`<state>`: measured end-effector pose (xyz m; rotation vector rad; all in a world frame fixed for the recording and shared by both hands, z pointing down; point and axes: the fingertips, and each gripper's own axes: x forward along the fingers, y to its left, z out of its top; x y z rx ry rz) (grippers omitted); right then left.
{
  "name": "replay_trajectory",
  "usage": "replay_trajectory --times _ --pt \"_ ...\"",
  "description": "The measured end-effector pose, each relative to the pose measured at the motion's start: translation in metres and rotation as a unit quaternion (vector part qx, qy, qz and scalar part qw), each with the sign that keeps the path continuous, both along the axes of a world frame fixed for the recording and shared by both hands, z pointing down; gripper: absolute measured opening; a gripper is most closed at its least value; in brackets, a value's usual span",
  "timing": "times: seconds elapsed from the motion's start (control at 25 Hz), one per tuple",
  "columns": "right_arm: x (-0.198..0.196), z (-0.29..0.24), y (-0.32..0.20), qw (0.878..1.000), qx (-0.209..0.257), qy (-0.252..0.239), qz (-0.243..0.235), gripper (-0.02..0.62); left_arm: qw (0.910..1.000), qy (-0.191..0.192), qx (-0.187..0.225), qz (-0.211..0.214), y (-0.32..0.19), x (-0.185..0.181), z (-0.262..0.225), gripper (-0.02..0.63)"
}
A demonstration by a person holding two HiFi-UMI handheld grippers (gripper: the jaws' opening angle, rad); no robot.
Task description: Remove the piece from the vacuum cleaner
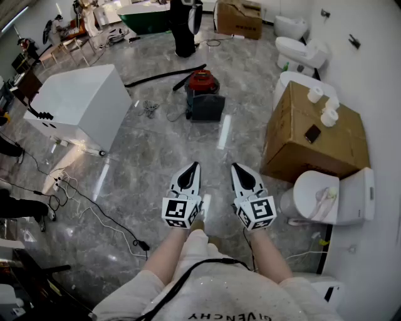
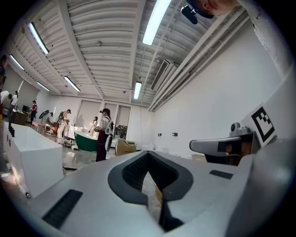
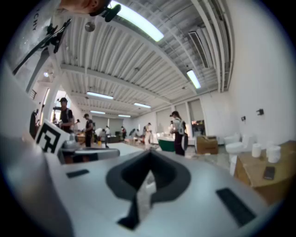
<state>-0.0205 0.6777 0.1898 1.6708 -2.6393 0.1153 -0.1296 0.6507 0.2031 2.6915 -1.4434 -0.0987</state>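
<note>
On the floor [image 1: 164,157], vacuum cleaner [image 1: 202,95]

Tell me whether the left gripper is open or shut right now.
Shut. In the left gripper view, the left gripper has its tips meeting at a point, with nothing between them. The vacuum cleaner sits well ahead on the floor.

Sole legible print noted: the brand word "GIVENCHY", seen upside down across the chest of the person's white shirt [image 1: 238,288]; dark printing on the far cardboard box [image 1: 239,19] is too small to read.
</note>
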Motion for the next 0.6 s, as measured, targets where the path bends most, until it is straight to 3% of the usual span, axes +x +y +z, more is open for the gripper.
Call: replay_trajectory --times 0.32,0.6 --pt "0.002 0.005 -0.009 1.0 -0.006 0.0 -0.002 0.012 0.9999 0.007 -0.006 -0.005 -0.007 -0.001 0.004 0.02" --pt "0.003 0.018 -0.058 1.0 -0.02 0.001 0.006 0.012 0.9999 0.008 -0.012 0.006 -0.056 0.005 0.018 0.02"
